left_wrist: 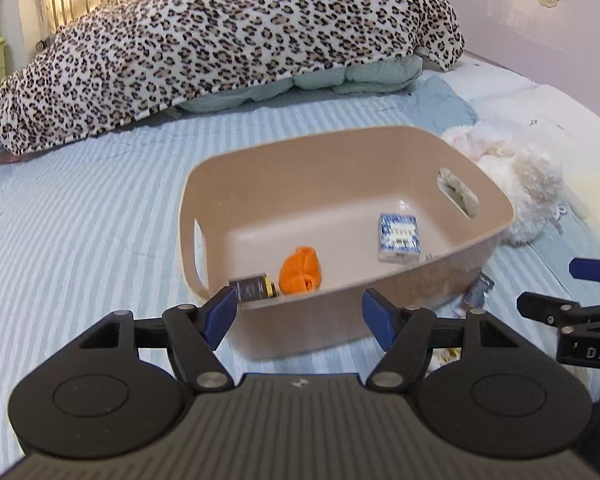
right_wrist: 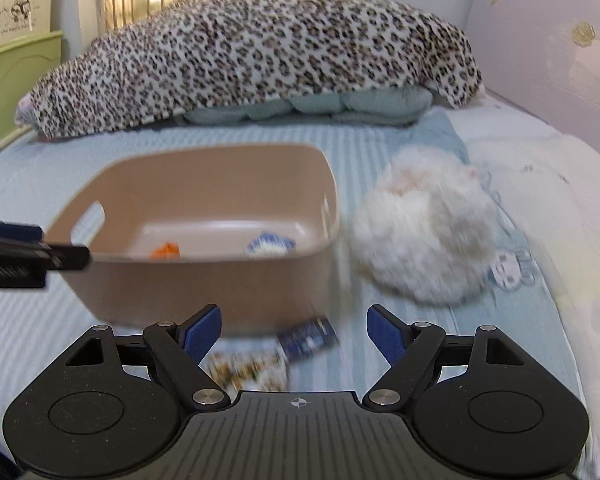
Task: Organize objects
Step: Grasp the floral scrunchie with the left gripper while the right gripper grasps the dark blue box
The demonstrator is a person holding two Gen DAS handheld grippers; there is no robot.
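Note:
A beige plastic bin [left_wrist: 452, 256] [right_wrist: 204, 284] sits on the striped bed. Inside it lie an orange cloth ball [left_wrist: 300, 270] [right_wrist: 165, 250], a blue-and-white box [left_wrist: 397, 237] [right_wrist: 270, 243] and a small dark jar [left_wrist: 254, 288]. My left gripper [left_wrist: 300, 314] hovers open at the bin's near rim, with nothing between its blue pads. My right gripper [right_wrist: 294, 330] is open too, above a dark blue packet [right_wrist: 308, 339] and a patterned packet [right_wrist: 248, 370] that lie on the bed in front of the bin. A white fluffy toy [right_wrist: 424, 232] [left_wrist: 516, 184] rests right of the bin.
A leopard-print blanket [left_wrist: 220, 48] over pale green pillows [left_wrist: 340, 80] fills the back of the bed. A lilac headboard [right_wrist: 548, 52] runs along the right. Green and cream storage boxes [right_wrist: 16, 60] stand at the left. The right gripper's fingers [left_wrist: 592, 270] show at the left wrist view's edge.

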